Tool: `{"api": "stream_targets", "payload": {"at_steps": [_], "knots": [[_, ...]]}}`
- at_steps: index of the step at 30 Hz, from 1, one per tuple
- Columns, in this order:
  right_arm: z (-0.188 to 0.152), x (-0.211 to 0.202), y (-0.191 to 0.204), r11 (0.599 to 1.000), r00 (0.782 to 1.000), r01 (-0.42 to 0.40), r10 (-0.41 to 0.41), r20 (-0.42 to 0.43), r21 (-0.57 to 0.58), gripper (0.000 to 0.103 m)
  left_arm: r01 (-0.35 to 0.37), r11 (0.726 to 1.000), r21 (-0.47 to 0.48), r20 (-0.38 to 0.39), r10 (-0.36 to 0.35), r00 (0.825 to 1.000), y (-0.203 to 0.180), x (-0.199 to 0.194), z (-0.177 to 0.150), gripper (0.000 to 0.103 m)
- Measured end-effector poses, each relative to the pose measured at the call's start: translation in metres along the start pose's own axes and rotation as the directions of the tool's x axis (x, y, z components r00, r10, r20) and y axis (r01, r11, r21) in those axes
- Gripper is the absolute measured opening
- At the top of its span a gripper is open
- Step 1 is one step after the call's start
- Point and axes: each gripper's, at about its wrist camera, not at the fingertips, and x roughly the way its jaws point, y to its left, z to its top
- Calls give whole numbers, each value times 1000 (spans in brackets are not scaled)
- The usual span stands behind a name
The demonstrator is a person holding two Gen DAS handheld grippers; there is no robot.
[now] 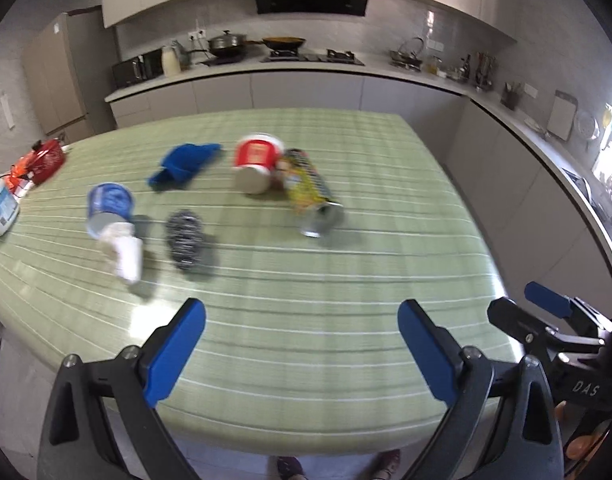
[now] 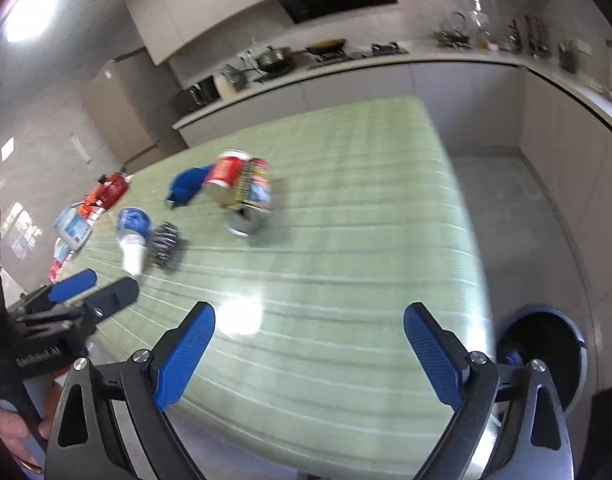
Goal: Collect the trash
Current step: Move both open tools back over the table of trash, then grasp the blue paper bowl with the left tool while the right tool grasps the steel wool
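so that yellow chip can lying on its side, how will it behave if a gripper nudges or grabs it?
The chip can lies on its side on the striped tablecloth, so it will probably roll if pushed across its length. Its open end looks empty, so it is likely light. The thin wall may dent under a hard squeeze.

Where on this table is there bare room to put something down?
The near strip of the table, between the steel scrubber and the table's front edge, is bare. So is the right side beyond the lying can. The left middle is crowded: blue cup, blue cloth, red cup.
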Motion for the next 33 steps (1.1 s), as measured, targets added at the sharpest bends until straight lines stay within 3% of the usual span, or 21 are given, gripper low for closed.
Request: {"api": "stream_targets", "payload": {"at_steps": [8, 14, 19, 26, 33], "knots": [[14, 44, 88, 997, 1000, -20, 18, -24, -80, 97, -32, 996, -83, -21, 30, 999, 82, 12, 4, 98], [28, 78, 126, 985, 995, -95, 89, -51, -143, 97, -100, 974, -204, -28, 96, 995, 141, 20, 8, 98], [37, 105, 147, 981, 990, -130, 122, -65, -146, 97, -145, 962, -230, -23, 143, 989, 170, 26, 16, 98], [50, 133, 175, 982, 989, -130, 119, -84, -137, 97, -129, 965, -228, -38, 123, 992, 203, 48, 30, 98], [57, 173, 215, 995, 997, -35, 28, -72, -95, 97, -49, 983, -176, -52, 41, 998, 250, 82, 58, 98]]}}
